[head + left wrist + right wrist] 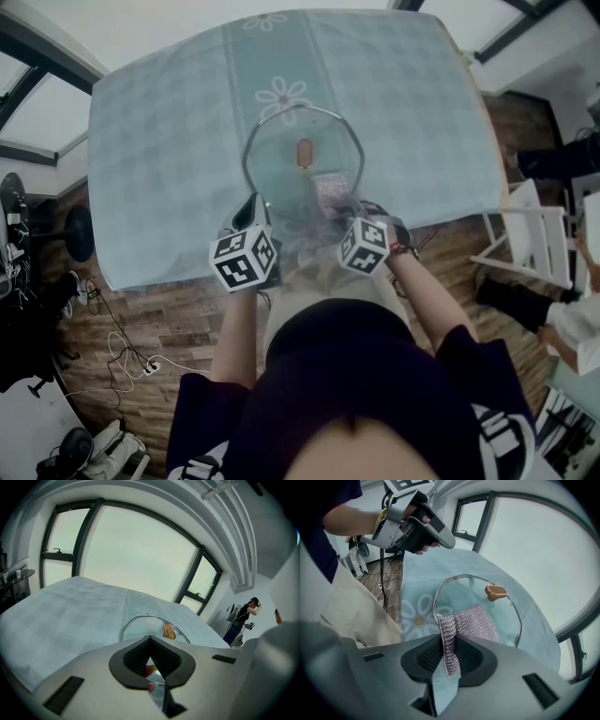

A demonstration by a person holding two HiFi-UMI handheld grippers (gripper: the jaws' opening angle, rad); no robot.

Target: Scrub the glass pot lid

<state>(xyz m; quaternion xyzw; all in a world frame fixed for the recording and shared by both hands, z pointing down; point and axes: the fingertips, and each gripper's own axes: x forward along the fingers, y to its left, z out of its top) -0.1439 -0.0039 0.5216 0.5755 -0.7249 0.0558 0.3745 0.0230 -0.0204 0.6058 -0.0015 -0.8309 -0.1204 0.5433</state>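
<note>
- Silvery mesh cloth is pinched tight in the fingers of the right gripper and drapes onto the lid
- Left gripper: fingers look clamped on the near rim
- Lid lies flat on the worktop; glass, so stiff, slick and breakable. Steady it by rim or knob

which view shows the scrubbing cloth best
The right gripper view: the silver scrubbing cloth is close, its ribbed weave clear, pinched in the jaws and lying on the glass lid. The head view shows only a small patch; the left gripper view shows none.
</note>
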